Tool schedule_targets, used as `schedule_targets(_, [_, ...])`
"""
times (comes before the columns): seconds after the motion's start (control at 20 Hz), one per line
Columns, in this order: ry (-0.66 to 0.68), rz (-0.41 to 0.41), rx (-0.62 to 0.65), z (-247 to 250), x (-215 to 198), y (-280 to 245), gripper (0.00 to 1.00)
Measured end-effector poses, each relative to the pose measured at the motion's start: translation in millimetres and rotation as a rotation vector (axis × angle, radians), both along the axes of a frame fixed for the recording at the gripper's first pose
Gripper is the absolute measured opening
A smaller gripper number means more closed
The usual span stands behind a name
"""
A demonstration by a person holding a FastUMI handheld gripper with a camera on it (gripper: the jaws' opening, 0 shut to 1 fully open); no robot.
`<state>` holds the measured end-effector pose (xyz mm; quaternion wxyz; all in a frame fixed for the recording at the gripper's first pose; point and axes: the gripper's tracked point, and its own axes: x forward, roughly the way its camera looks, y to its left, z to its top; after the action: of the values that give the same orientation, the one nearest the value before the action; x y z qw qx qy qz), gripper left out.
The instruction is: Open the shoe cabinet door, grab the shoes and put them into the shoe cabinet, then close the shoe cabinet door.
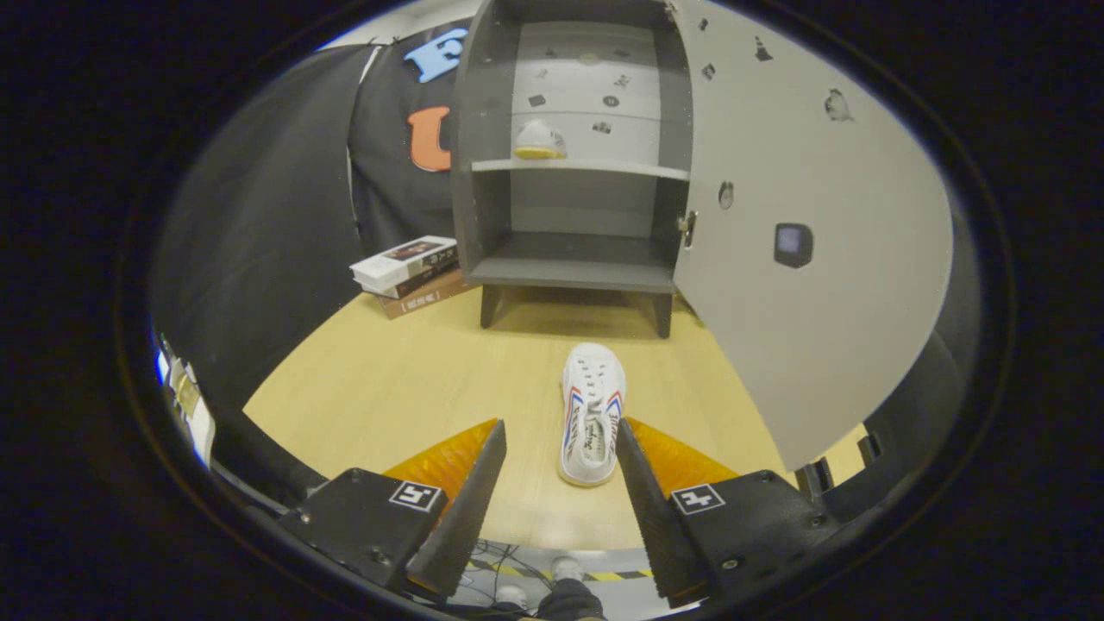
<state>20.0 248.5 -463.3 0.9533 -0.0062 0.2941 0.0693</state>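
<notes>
Hovering low over the pale wooden surface (pixel 388 379), the gripper (pixel 561 461) has its jaws spread wide, a white lace-up sneaker (pixel 591 414) lying between them. Beyond, the grey shoe cabinet (pixel 569 267) stands with its door (pixel 802 259) open, another white shoe (pixel 539 141) on its shelf.

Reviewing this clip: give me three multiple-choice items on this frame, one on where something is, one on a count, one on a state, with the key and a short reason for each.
1. Where is the white shoe on the table?
A. Inside the cabinet's bottom compartment
B. Between the open fingers, near the right one
C. On the stack of books

2. How many shoes are in sight?
A. One
B. Two
C. Three

3. What state is the cabinet door in?
A. Swung open
B. Shut
C. Taken off

Key: 1 B, the gripper has the shoe between its spread fingers. 2 B, a second shoe sits on the cabinet shelf. 3 A, the door stands aside and the cabinet interior shows.
</notes>
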Motion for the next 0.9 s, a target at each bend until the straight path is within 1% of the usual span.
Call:
schedule_targets(0.25, [0.136,-0.015,0.037,-59,49,1,0.82])
schedule_targets(0.45, [0.231,-0.015,0.070,-95,72,8,0.81])
schedule_targets(0.55, [0.249,0.001,0.086,-104,80,15,0.81])
schedule_targets(0.6, [0.257,0.010,0.089,-106,82,17,0.78])
schedule_targets(0.75, [0.282,0.004,0.103,-115,93,25,0.78])
schedule_targets(0.85, [0.266,-0.020,0.088,-117,103,23,0.75])
schedule_targets(0.9, [0.251,-0.034,0.078,-118,104,21,0.70])
